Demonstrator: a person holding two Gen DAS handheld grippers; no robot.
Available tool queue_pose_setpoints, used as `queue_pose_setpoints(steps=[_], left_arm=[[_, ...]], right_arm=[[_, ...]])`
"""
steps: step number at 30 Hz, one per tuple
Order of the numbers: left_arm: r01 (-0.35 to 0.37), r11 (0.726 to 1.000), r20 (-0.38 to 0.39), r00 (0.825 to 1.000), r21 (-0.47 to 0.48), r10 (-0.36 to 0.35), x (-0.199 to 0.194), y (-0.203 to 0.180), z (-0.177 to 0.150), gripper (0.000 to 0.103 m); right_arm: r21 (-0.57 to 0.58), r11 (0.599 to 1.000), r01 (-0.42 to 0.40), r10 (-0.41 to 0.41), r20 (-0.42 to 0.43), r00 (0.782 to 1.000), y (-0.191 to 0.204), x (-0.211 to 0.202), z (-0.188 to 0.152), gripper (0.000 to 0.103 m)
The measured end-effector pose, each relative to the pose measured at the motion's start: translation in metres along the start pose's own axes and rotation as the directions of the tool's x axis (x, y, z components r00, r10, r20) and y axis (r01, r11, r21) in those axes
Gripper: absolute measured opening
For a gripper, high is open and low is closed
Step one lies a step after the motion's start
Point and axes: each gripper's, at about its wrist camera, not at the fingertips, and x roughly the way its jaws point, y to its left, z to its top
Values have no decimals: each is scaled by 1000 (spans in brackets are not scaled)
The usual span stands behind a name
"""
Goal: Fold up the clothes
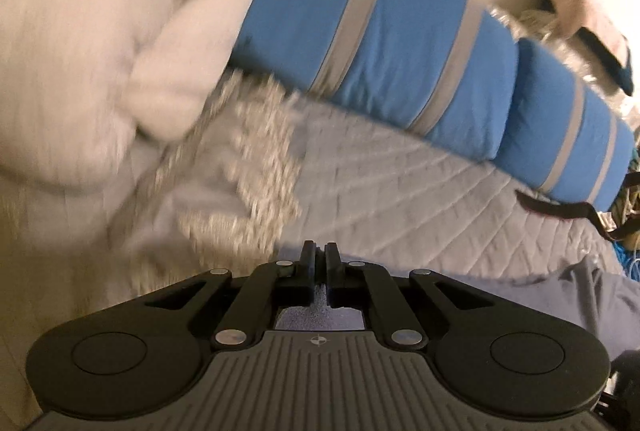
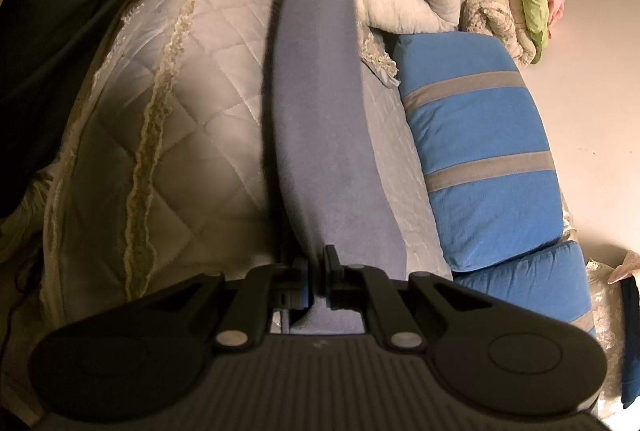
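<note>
Motion blur smears the white bedding [image 1: 80, 43] far left; the lavender garment [image 2: 320, 119] runs hidden beneath the right gripper [image 2: 316, 271].

Left gripper [image 1: 320, 255]: jaws drawn together, only a thin slit between the fingers, pointing downward at a slant.
Right gripper [image 2: 316, 263]: jaws slightly apart, pressing a fold of cloth between the pads, pointing downward at a slant.
</note>
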Motion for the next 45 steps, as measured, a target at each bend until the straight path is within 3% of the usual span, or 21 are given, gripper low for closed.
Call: queue_pose_setpoints(steps=[6, 9, 11, 16, 21, 24, 29, 36, 40, 41, 43, 45], left_arm=[[-40, 997, 26, 999, 62, 39, 17, -15, 18, 4], [-75, 994, -17, 997, 79, 77, 34, -15, 20, 11], [-116, 992, -52, 992, 57, 119, 41, -8, 21, 29], [-138, 990, -72, 988, 36, 140, 35, 5, 14, 46], [-165, 983, -131, 976, 80, 174, 29, 7, 2, 49], [-150, 988, -175, 973, 32, 153, 26, 17, -7, 53], [-136, 987, -185, 976, -81, 119, 18, 34, -24, 54], [-86, 993, -166, 984, -81, 72, 1, 22, -25, 54], [-24, 999, -139, 990, 28, 28, -12, -12, -20, 55], [-11, 997, -131, 991, 78, 21, -16, -26, -20, 57], [-1, 981, -112, 993, 192, 23, -21, -59, -24, 65], [-3, 946, -83, 996, 324, 32, -24, -96, -36, 70]], right_arm=[[11, 1000, 6, -6, -3, 1000, 0, 0, 0, 24], [14, 1000, 6, -6, -7, 1000, 0, 1, -1, 24], [14, 1000, 9, -9, -8, 1000, 1, 0, -1, 24], [22, 1000, 16, -16, -7, 1000, 0, -1, -1, 27], [32, 999, 20, -20, -8, 1000, 1, -1, -1, 34], [39, 999, 23, -23, -5, 1000, 0, -3, -1, 37], [31, 999, 40, -40, -5, 999, 0, -4, -2, 40], [-94, 989, 116, -117, -4, 993, 14, 12, 2, 39], [-28, 995, 101, -100, 7, 995, 1, 17, 12, 36], [-4, 996, 84, -84, 10, 996, -4, 19, 15, 30], [54, 997, 55, -56, 12, 998, -16, 24, 19, 23], [147, 989, 31, -33, 10, 999, -34, 27, 20, 23]])
